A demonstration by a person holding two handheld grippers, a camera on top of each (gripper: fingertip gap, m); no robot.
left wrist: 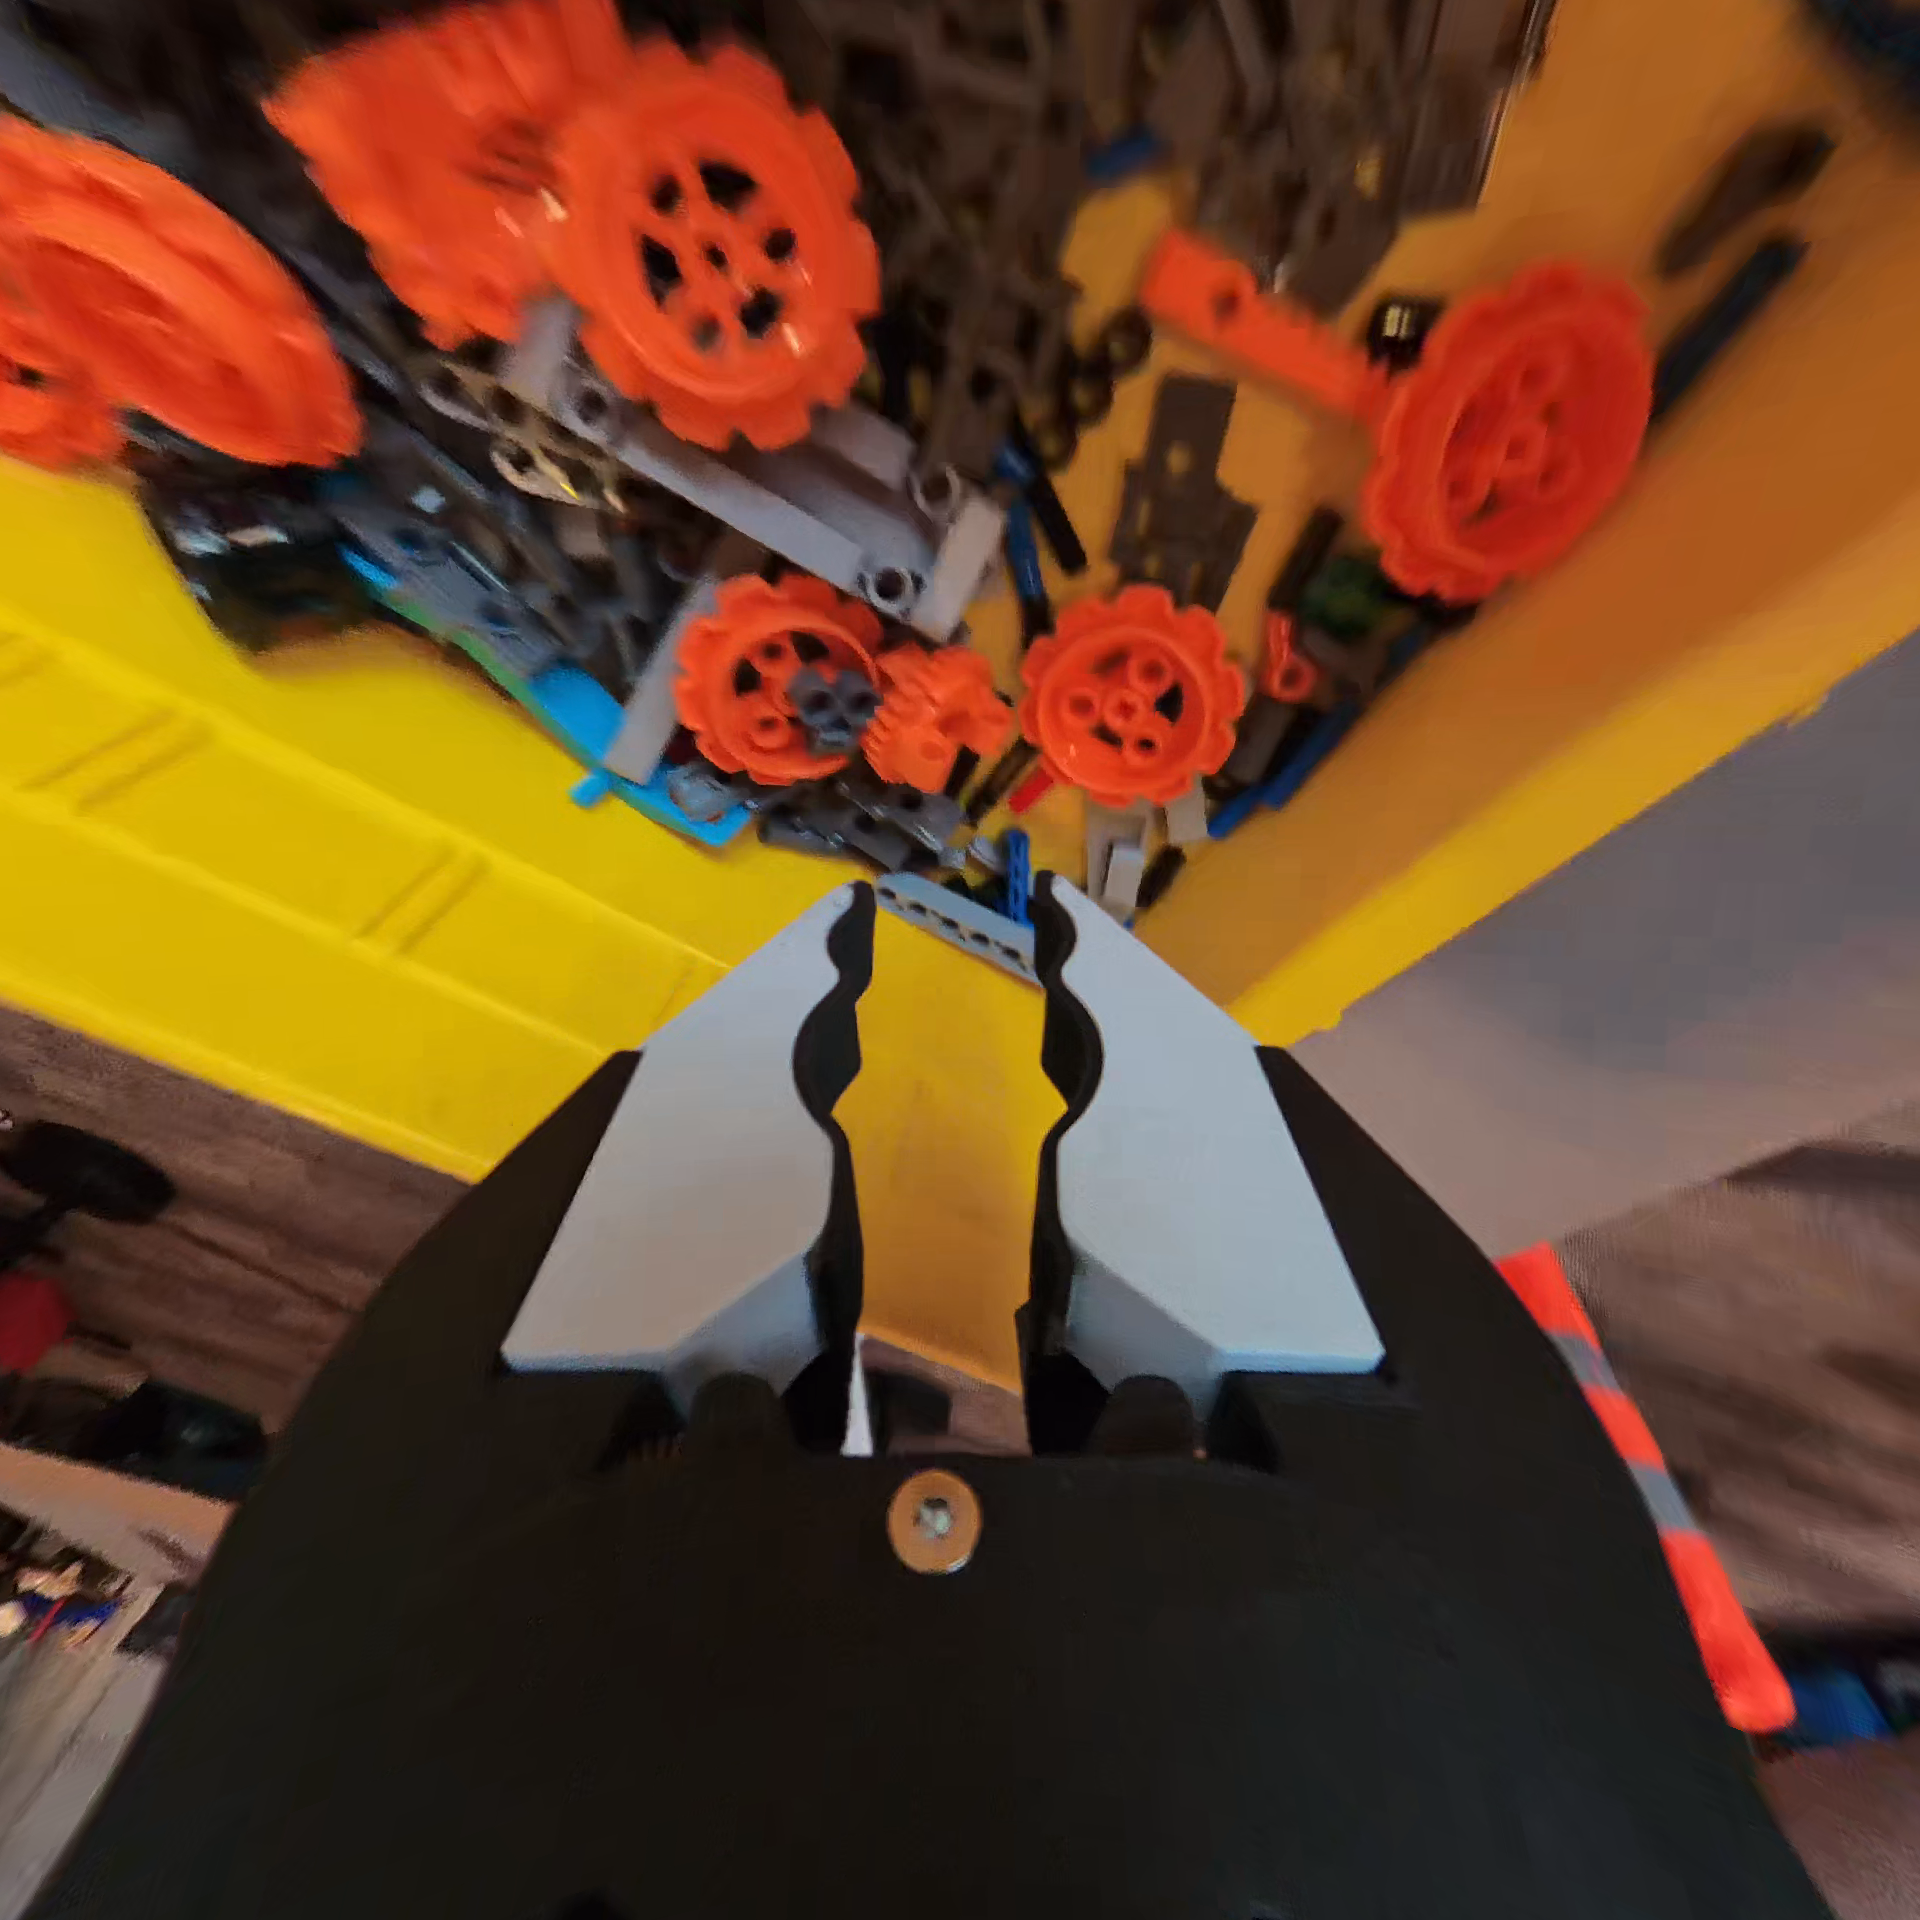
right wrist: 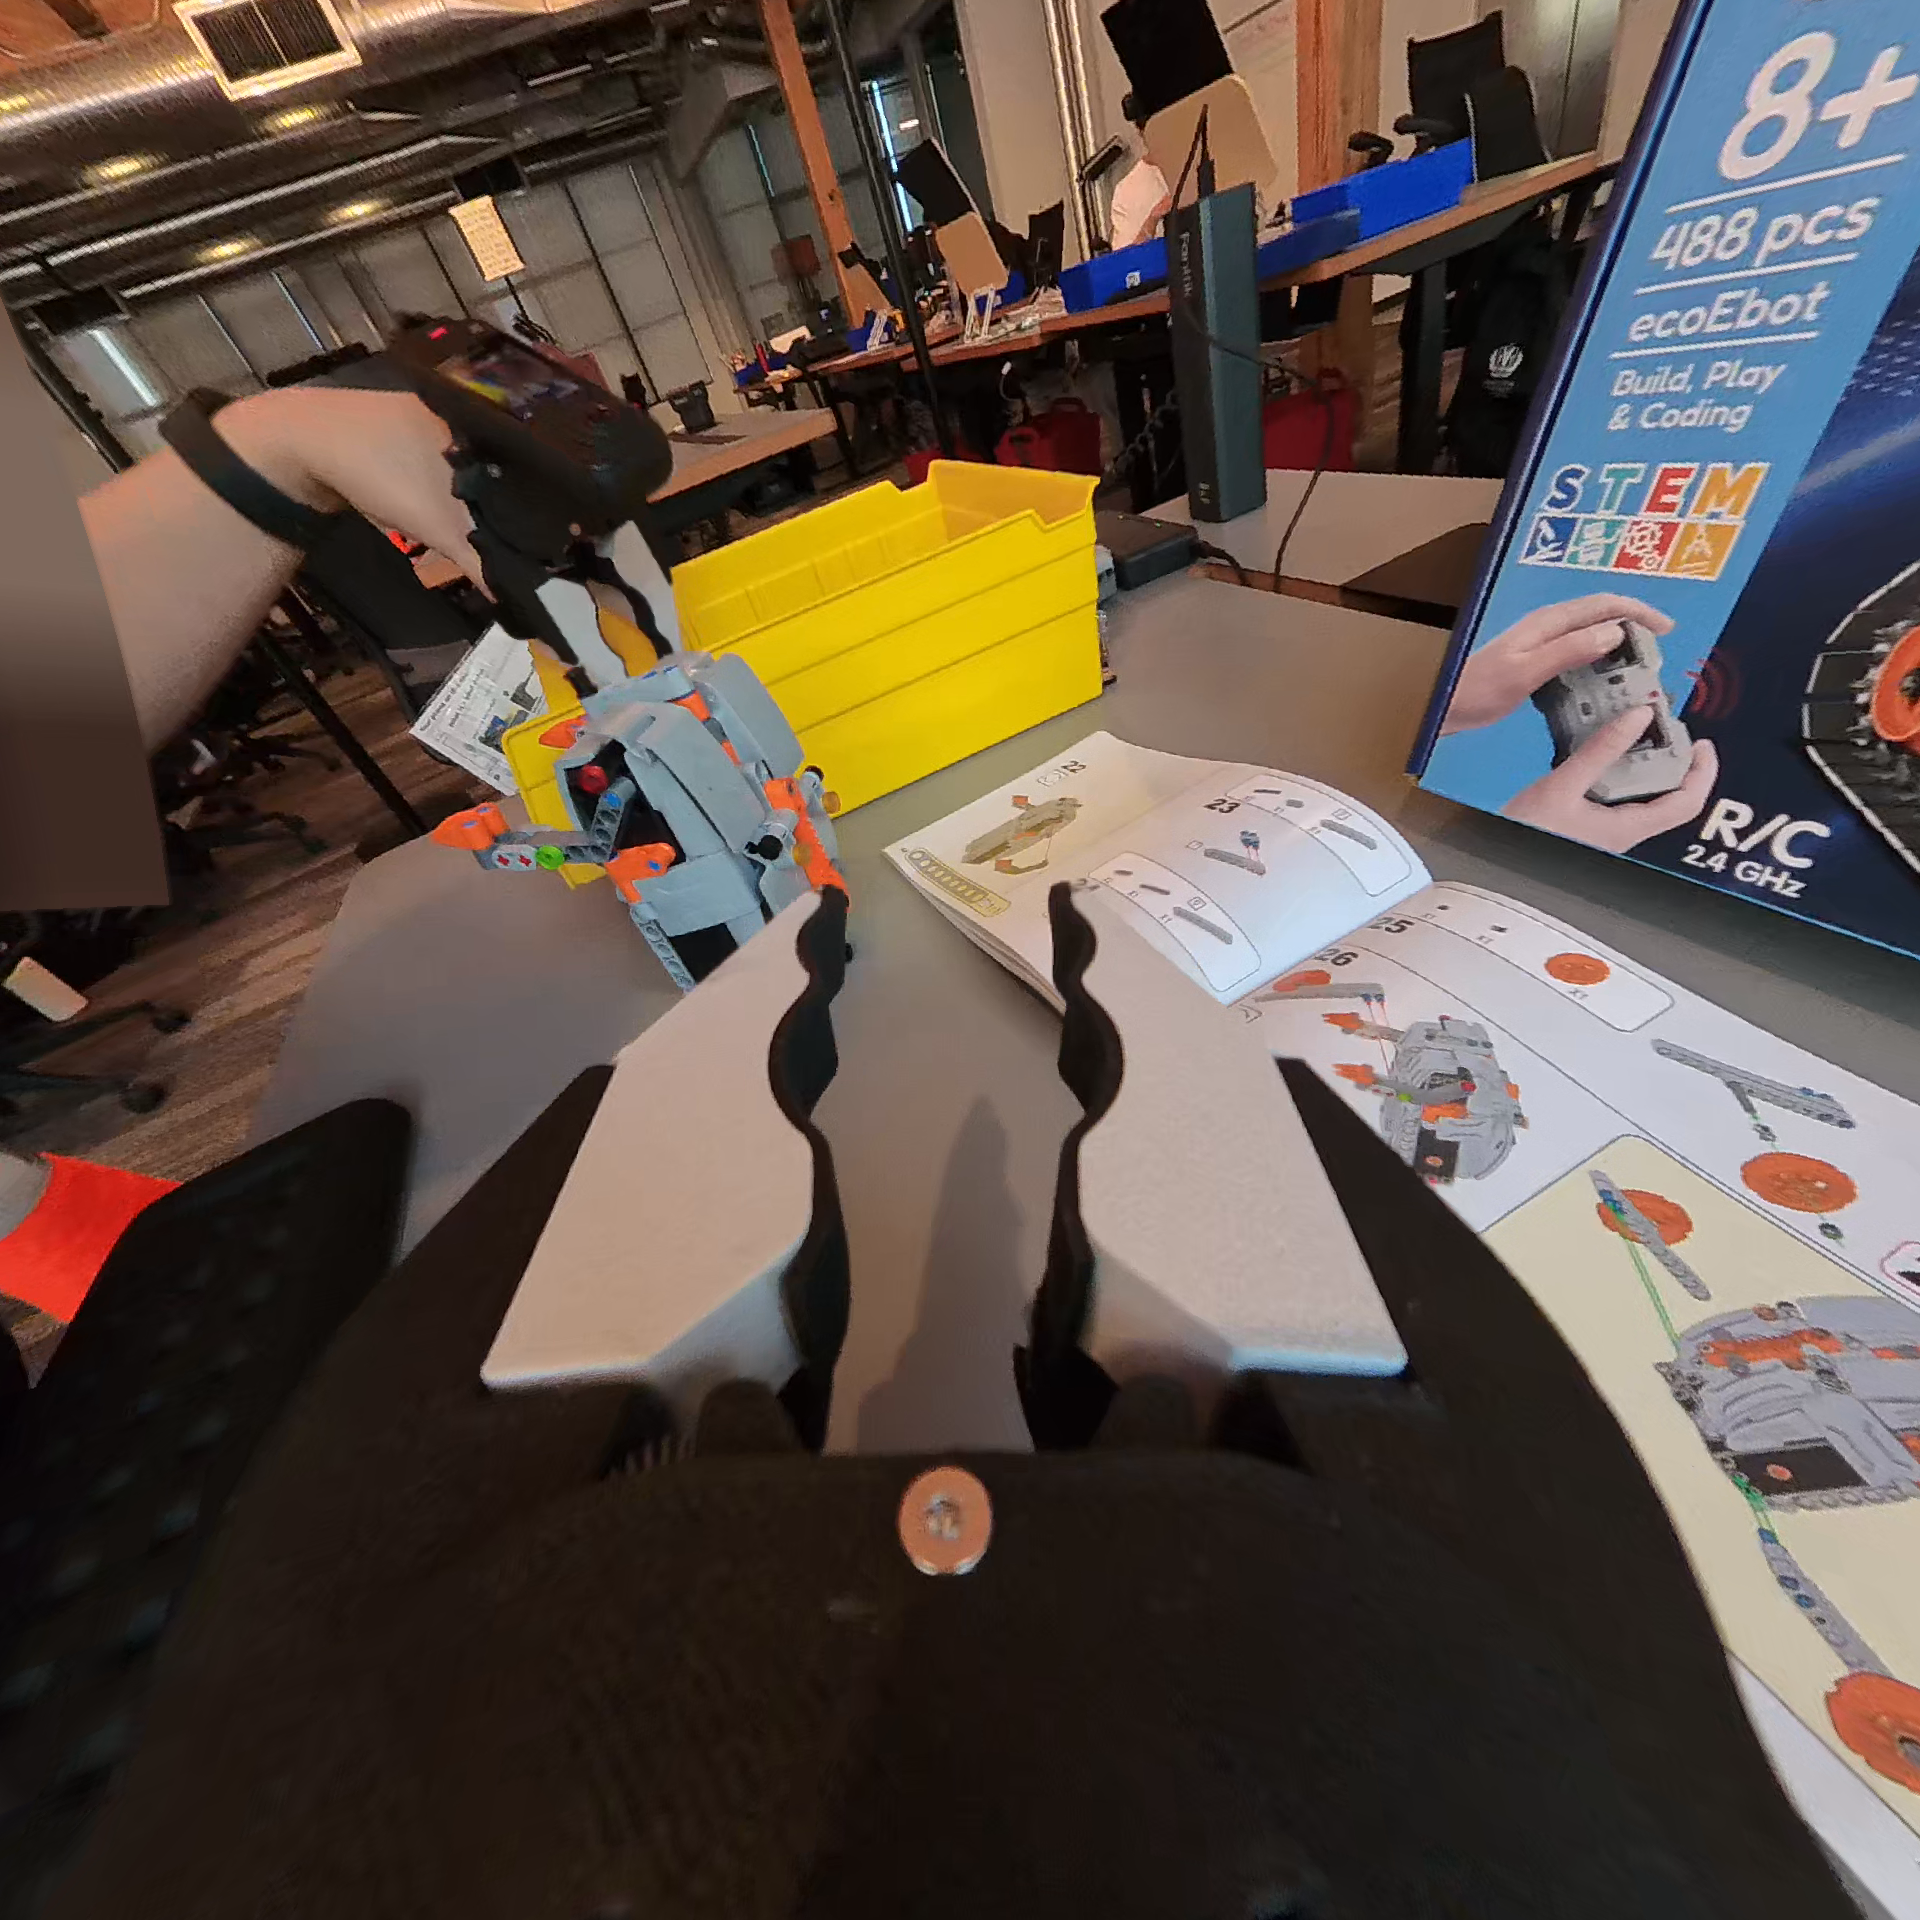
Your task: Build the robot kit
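Note:
In the left wrist view my left gripper (left wrist: 951,904) reaches into a yellow bin (left wrist: 260,831) of loose building parts. Its jaws are narrowly apart and a short grey perforated beam (left wrist: 961,930) spans between the tips, gripped there. Orange toothed wheels (left wrist: 1132,696) and a part-built grey assembly (left wrist: 727,488) lie just beyond. The right wrist view shows the left gripper (right wrist: 597,665), held by a hand, pointing down behind a grey and orange model (right wrist: 686,810). My right gripper (right wrist: 945,904) is open and empty, low over the grey table, beside the model and an open instruction booklet (right wrist: 1195,862).
A larger yellow bin (right wrist: 914,623) stands behind the model. A blue product box (right wrist: 1704,416) stands upright at the right. A larger orange wheel (left wrist: 1507,436) and dark beams lie deeper in the parts bin. Desks and chairs fill the room behind.

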